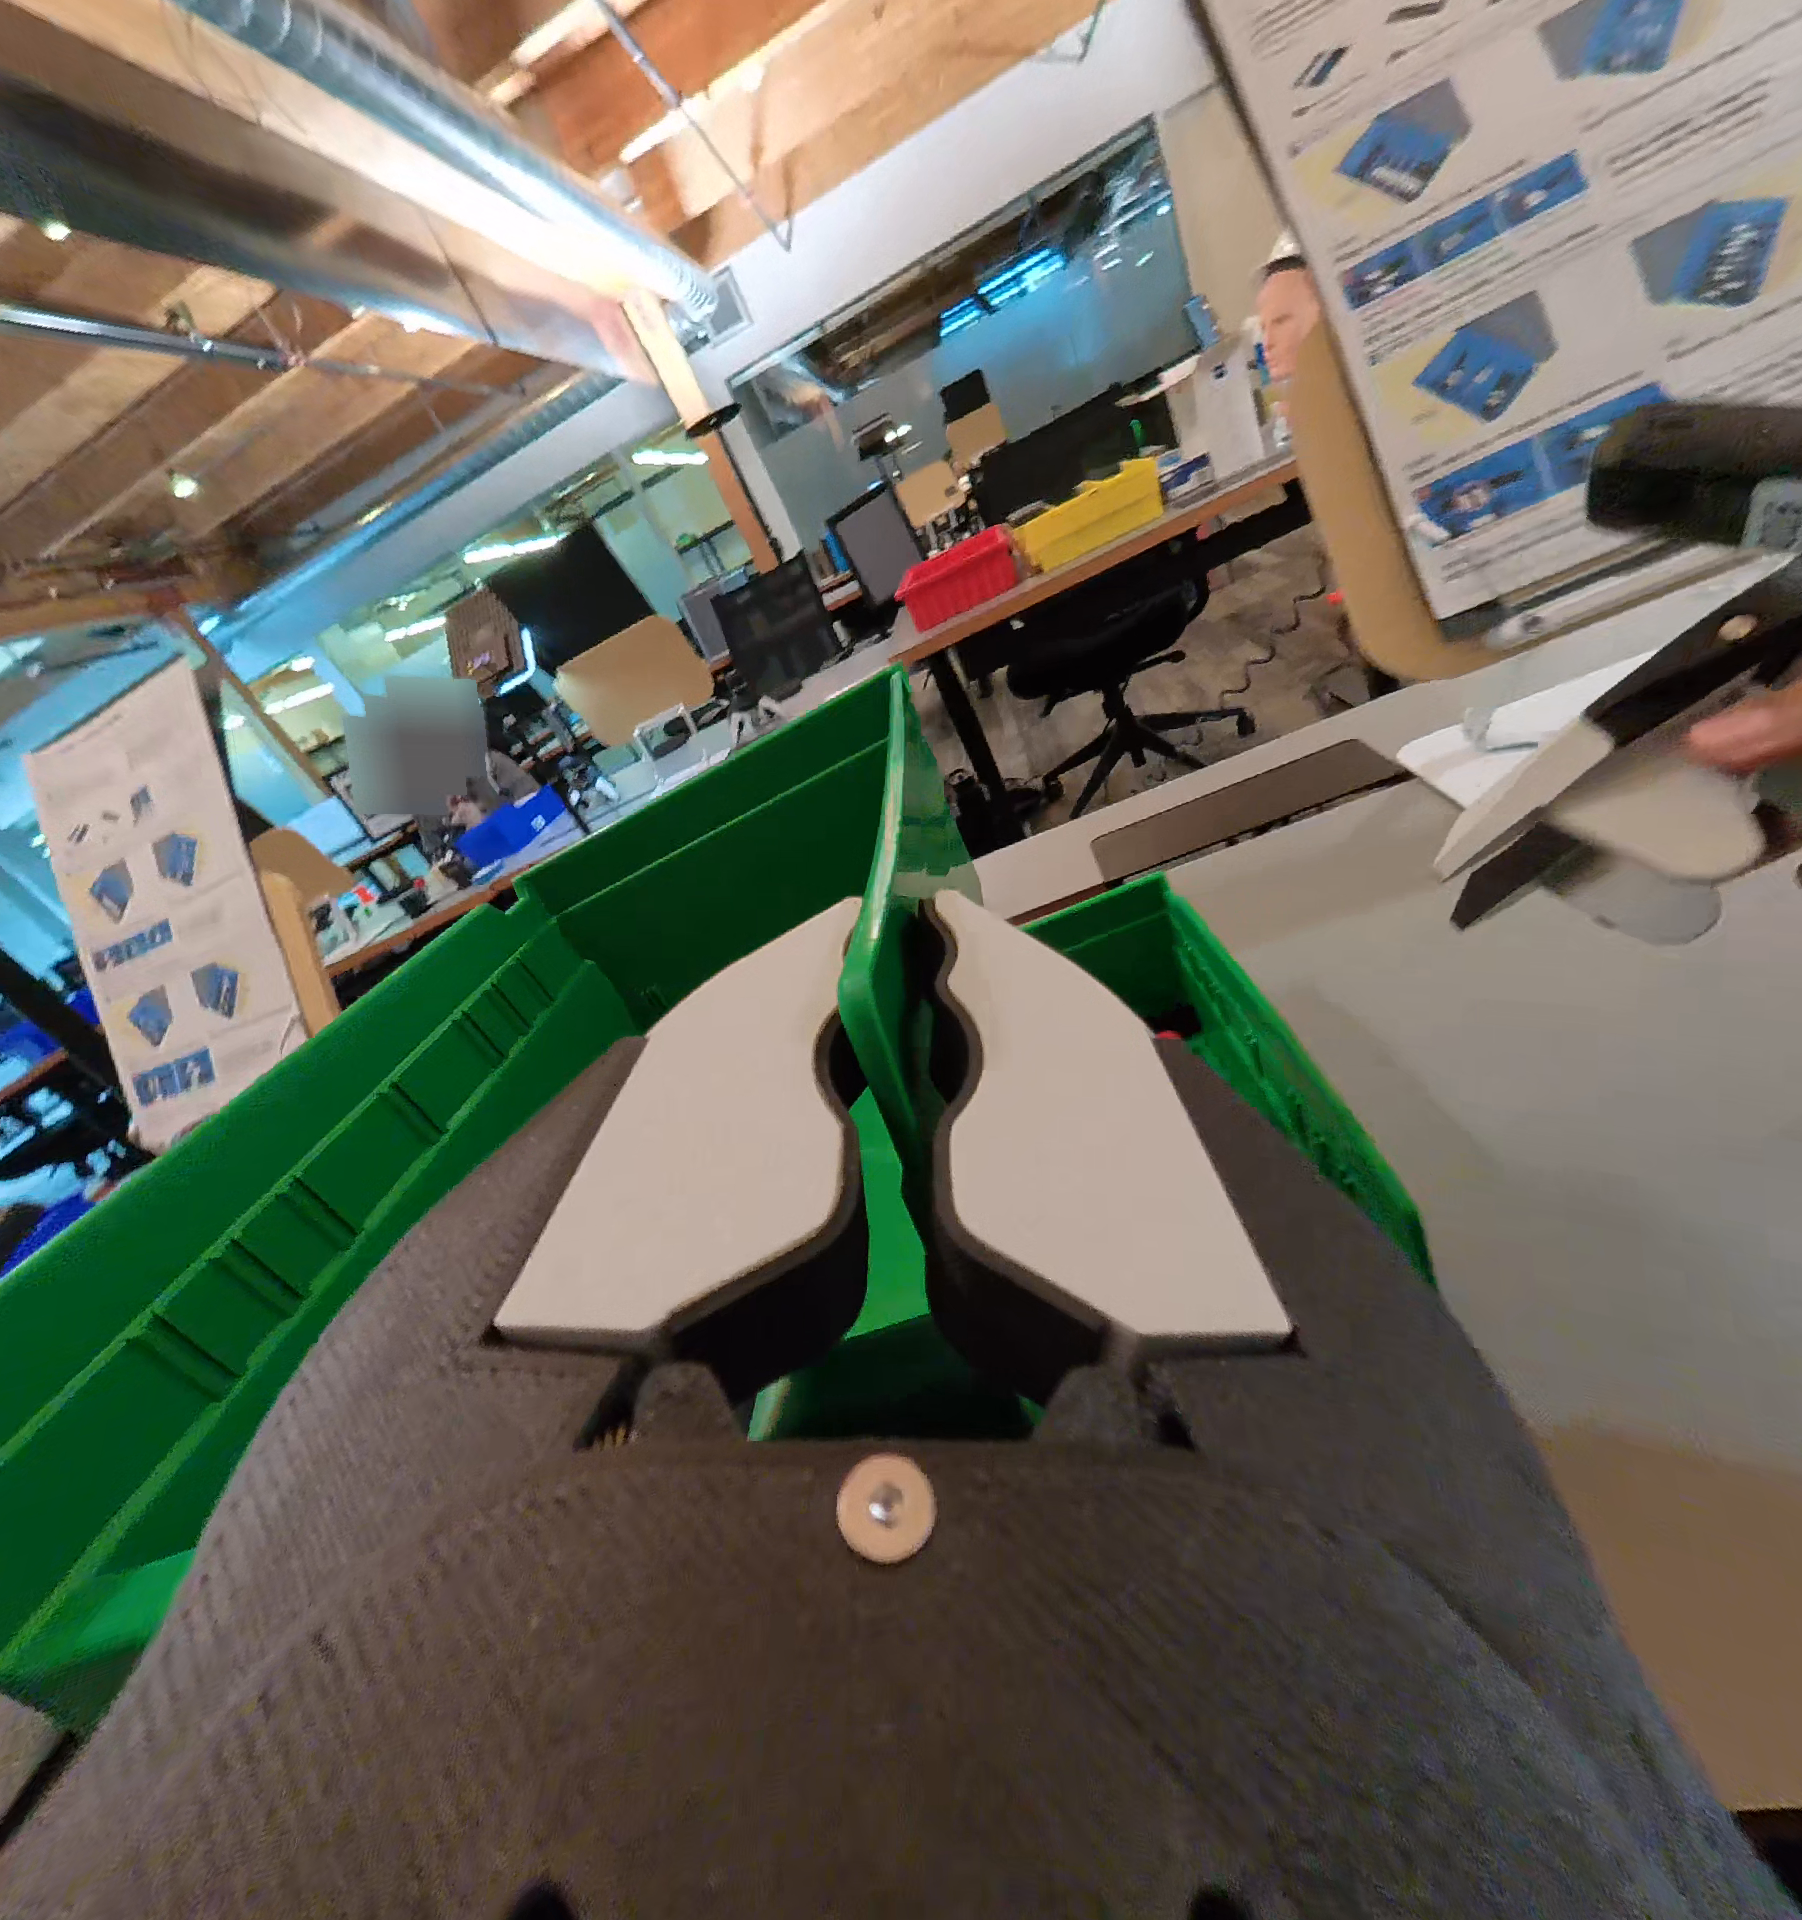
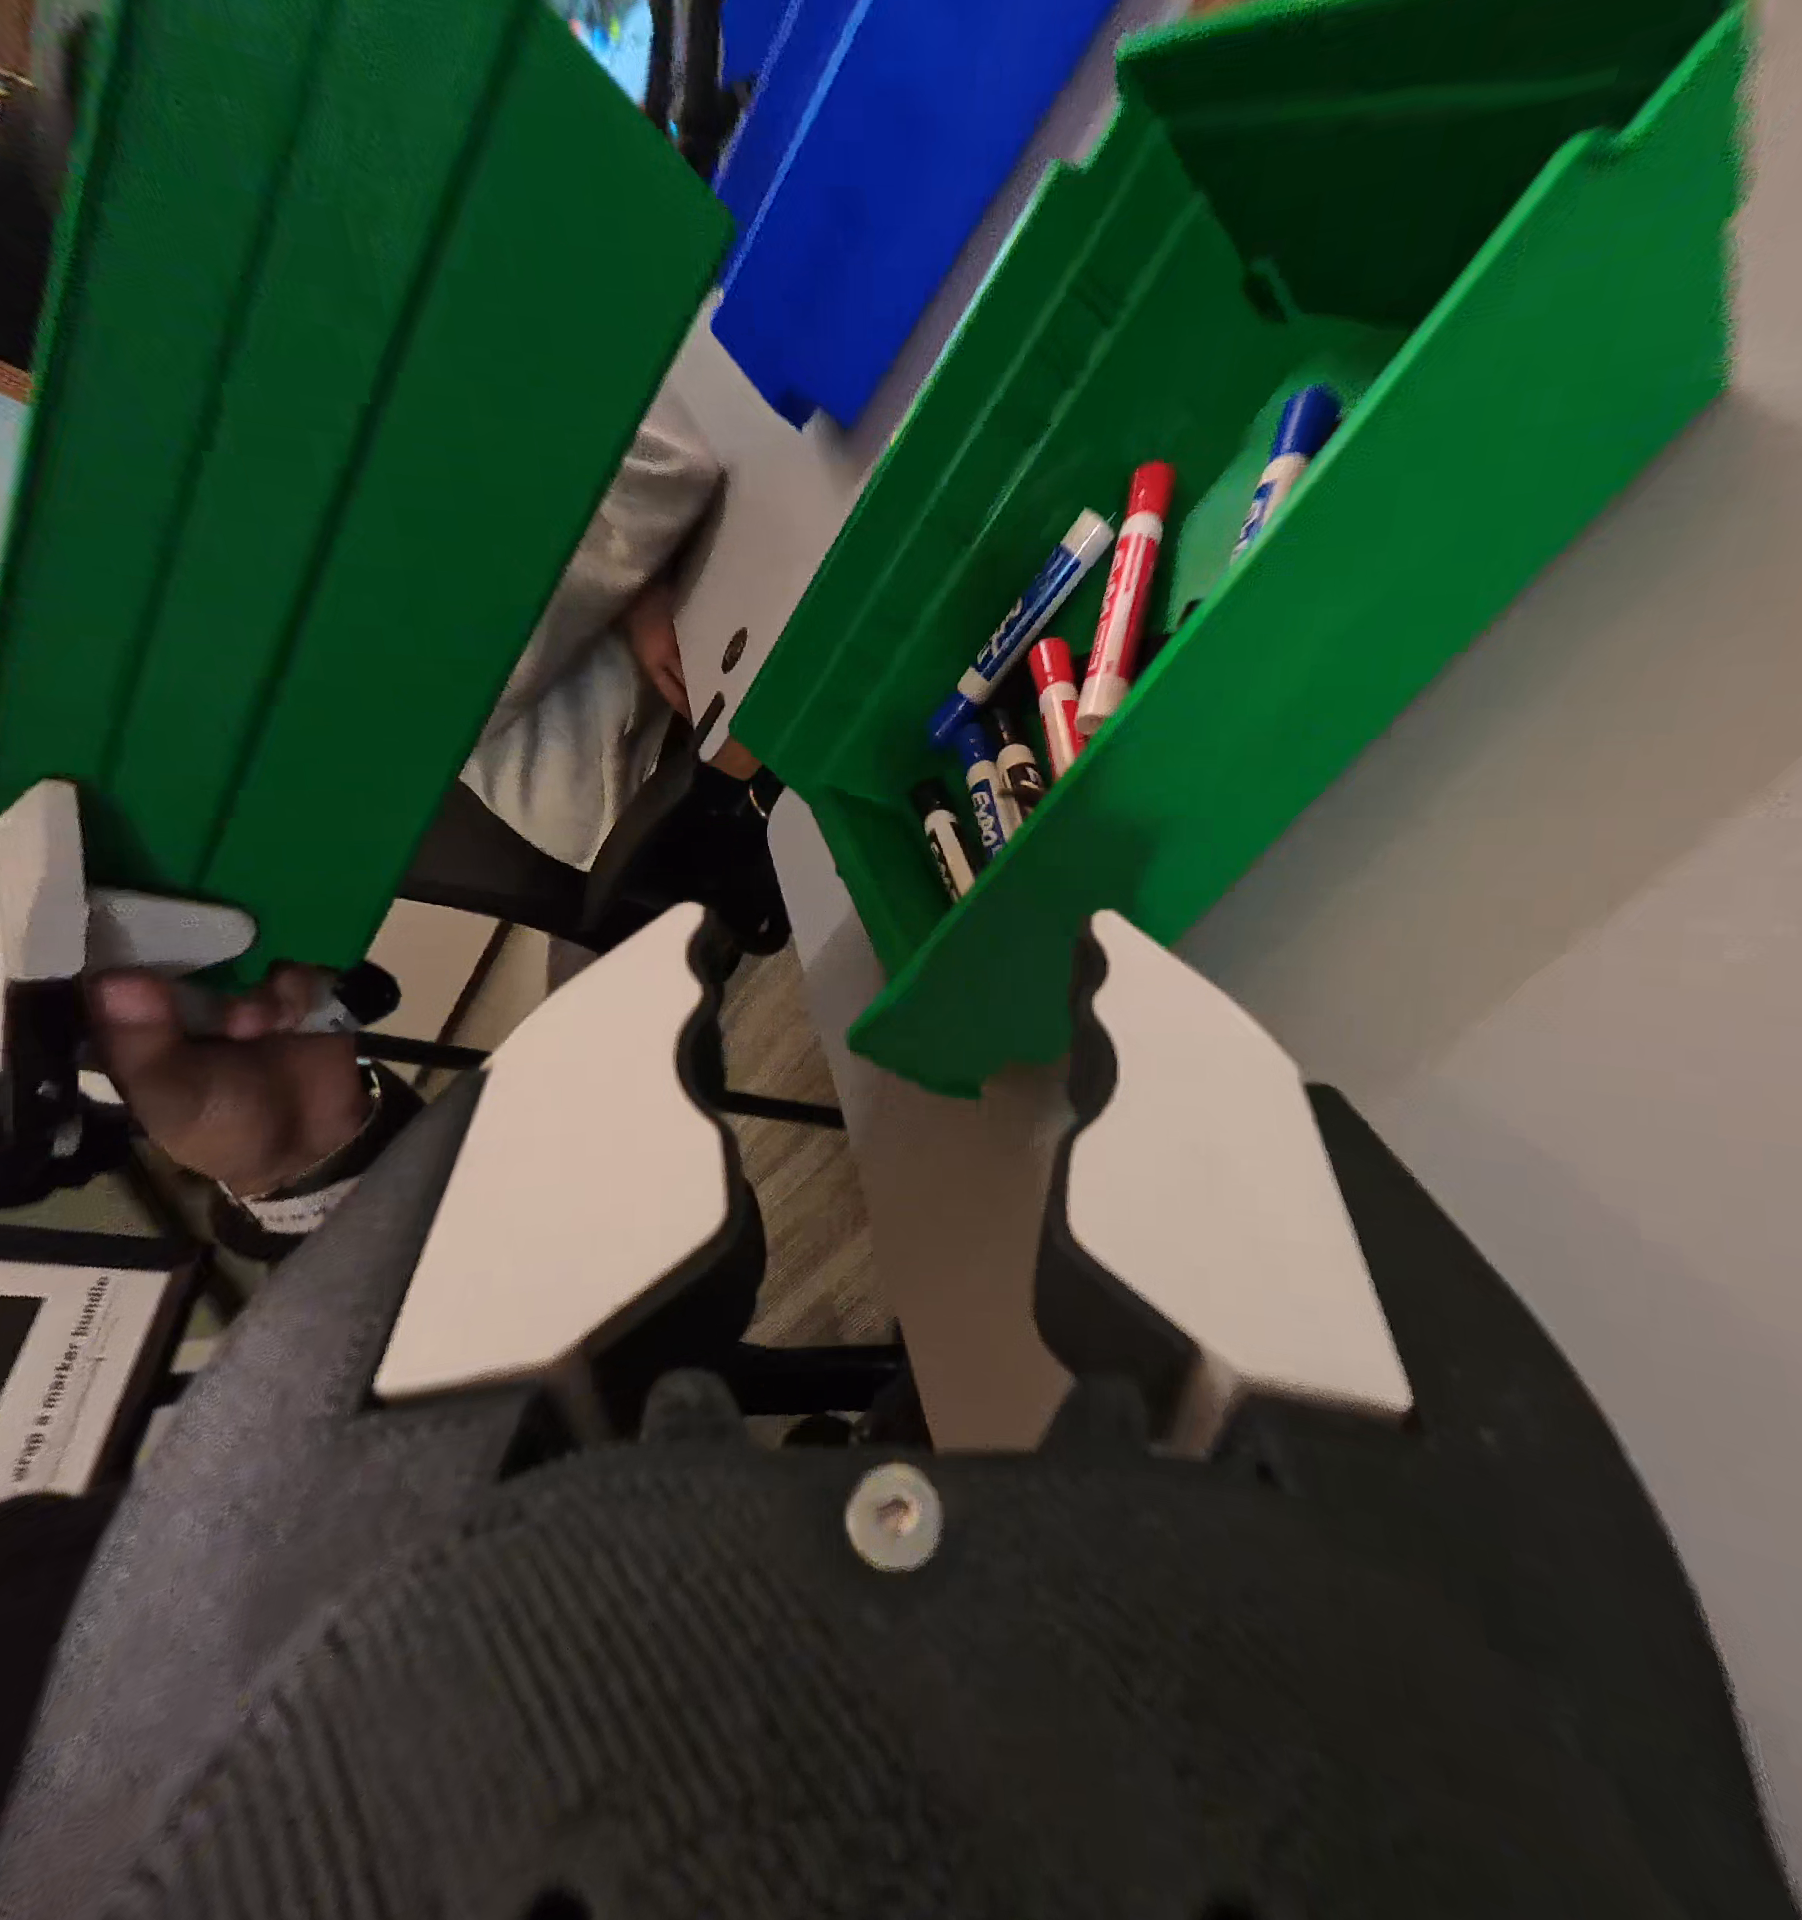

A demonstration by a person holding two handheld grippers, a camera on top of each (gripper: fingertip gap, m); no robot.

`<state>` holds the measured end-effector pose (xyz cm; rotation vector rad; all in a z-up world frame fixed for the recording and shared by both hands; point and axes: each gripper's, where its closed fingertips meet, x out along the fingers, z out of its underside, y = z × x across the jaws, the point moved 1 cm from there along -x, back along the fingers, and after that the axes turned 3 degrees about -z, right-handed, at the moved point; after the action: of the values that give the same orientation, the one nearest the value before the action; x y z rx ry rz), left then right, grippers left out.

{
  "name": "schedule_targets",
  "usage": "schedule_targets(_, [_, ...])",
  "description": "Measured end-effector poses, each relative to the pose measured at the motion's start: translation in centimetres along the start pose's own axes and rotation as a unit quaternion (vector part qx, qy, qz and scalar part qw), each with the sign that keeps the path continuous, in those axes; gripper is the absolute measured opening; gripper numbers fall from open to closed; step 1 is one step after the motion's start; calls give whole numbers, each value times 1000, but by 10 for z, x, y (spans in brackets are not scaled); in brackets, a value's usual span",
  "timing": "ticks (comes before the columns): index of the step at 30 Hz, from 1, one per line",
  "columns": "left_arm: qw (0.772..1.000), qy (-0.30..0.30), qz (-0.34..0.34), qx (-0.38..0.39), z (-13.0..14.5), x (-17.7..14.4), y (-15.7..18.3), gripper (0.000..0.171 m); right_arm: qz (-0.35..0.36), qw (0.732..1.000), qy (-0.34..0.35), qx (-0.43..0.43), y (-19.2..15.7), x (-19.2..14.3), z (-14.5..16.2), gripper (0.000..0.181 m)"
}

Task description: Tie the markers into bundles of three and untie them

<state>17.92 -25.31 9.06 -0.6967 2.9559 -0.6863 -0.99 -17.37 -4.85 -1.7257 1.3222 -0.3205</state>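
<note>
My left gripper [image 1: 897, 914] is shut on the side wall of a green bin [image 1: 357, 1122] and holds it tilted in the air. That lifted bin [image 2: 305, 468] shows from outside in the right wrist view, with one left finger [image 2: 149, 925] and a hand [image 2: 232, 1081] at its lower edge. A second green bin [image 2: 1396, 623] lies on the white table [image 2: 1603, 1039] with several red, blue and black markers [image 2: 1115, 603] inside. My right gripper [image 2: 897, 925] is open and empty. The near corner of the marker bin lies between its fingers.
A blue bin [image 2: 876, 208] lies beyond the marker bin. The second green bin [image 1: 1240, 997] and my right gripper [image 1: 1562, 831] also show in the left wrist view. Poster boards [image 1: 1562, 260], an office chair [image 1: 1115, 675] and red [image 1: 959, 587] and yellow bins [image 1: 1094, 514] on a far table stand behind.
</note>
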Motion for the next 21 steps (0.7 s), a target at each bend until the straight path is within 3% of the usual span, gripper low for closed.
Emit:
schedule_targets(6, [994, 50, 98, 12, -41, -5, 90, 6, 33, 994, 105, -23, 3, -124, 50, 71])
schedule_targets(9, [983, 73, 165, 30, -61, -7, 157, 6, 118, 982, 139, -53, 36, -185, 89, 72])
schedule_targets(11, [973, 87, 208, 49, -68, -5, 207, 6, 212, 960, 169, -69, 74, -235, 113, 68])
schedule_targets(14, [955, 97, 269, 73, -68, 0, 288, 6, 279, 928, 248, -4, 107, -304, 153, 59])
schedule_targets(18, [934, 96, 329, 99, -52, -2, 383, 6, 214, 899, 372, 83, 90, -347, 180, 56])
schedule_targets(21, [923, 81, 367, 83, -42, -6, 433, 7, 236, 892, 378, 73, 83, -353, 195, 59])
